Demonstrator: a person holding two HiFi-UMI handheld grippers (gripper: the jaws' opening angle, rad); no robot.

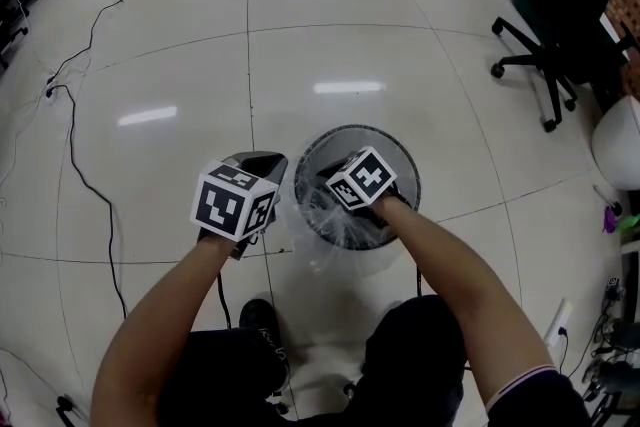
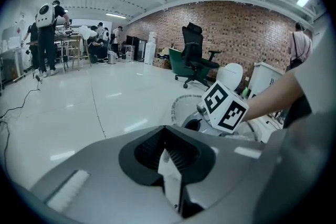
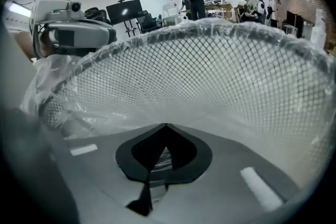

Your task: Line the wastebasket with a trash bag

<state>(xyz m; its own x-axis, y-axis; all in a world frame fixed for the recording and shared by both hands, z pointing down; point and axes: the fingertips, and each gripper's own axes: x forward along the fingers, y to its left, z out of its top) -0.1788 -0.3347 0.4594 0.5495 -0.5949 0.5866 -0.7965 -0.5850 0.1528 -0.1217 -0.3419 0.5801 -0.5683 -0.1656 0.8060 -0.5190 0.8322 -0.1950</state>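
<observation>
Both tools gripped trash bag point(image 1: 322, 253) film, jaws closed: left tool point(image 1: 258, 165) beside the mesh wastebasket's point(image 1: 402, 157) rim, right tool point(image 3: 160, 160) inside it. An office chair point(image 1: 560, 35) and cables point(image 1: 75, 150) stood on the floor.

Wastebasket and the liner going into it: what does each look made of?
The wastebasket looks like metal wire mesh, probably coated, with a matte finish: a fine diamond grid you can see through, under a solid rim. The trash bag looks like thin clear plastic film, glossy: it wrinkles, catches highlights and lets the mesh show through it.
</observation>
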